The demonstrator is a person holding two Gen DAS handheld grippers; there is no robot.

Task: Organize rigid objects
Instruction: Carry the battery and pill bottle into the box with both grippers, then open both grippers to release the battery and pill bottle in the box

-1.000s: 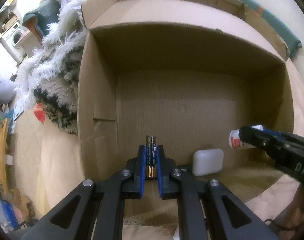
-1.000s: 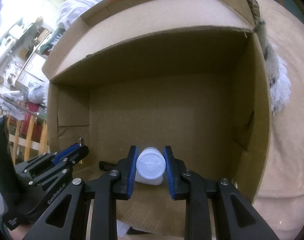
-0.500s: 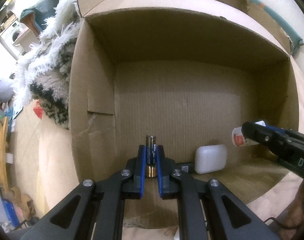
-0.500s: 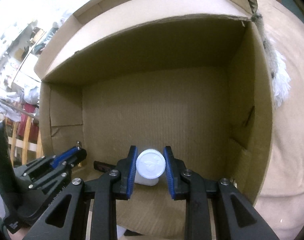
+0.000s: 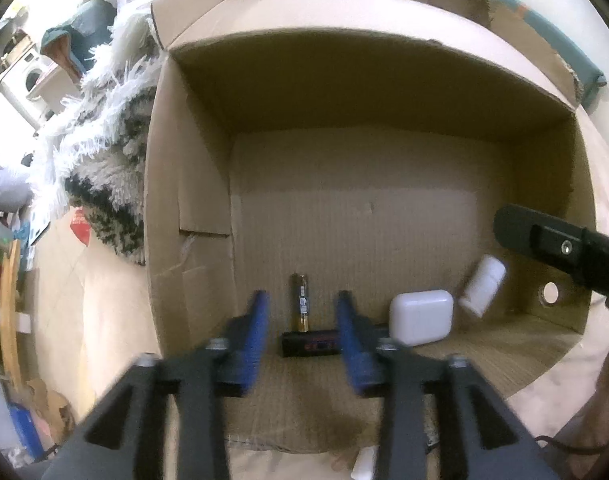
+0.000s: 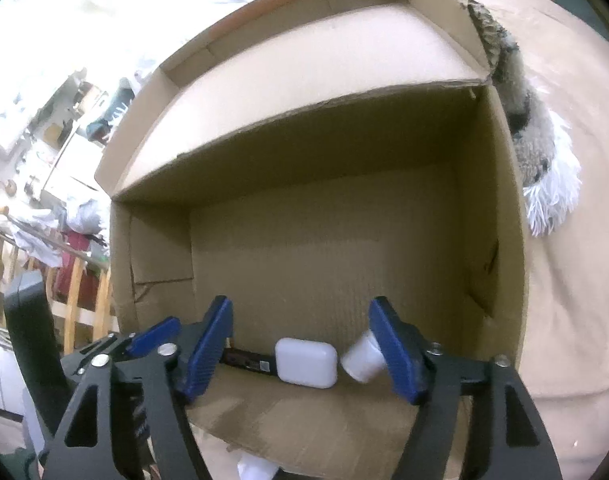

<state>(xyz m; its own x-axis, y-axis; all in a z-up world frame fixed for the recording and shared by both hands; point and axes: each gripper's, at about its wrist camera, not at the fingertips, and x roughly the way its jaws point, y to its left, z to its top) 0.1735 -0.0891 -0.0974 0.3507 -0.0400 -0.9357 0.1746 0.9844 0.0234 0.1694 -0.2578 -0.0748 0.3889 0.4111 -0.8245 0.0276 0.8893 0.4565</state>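
An open cardboard box [image 5: 192, 208] [image 6: 500, 240] fills both views. My left gripper [image 5: 302, 312] is open above the box's near edge; a battery [image 5: 299, 308] is free between its fingers, in the box. My right gripper [image 6: 302, 340] is open; a small white bottle [image 6: 362, 358] [image 5: 482, 288] lies tilted in the box beside its right finger. A white rounded case [image 5: 421, 316] [image 6: 306, 363] and a black flat device [image 5: 310, 343] [image 6: 248, 360] lie on the box floor. The right gripper's finger shows in the left wrist view [image 5: 544, 240].
A shaggy white and dark rug [image 5: 100, 152] [image 6: 540, 160] lies against the box's outer wall. A beige sheet [image 6: 576, 280] covers the surface around the box. A small white object [image 5: 364, 464] lies just outside the box's near edge.
Both grippers opened. The battery left the left gripper and the white bottle left the right gripper; both are now in the box. Both grippers pulled back slightly.
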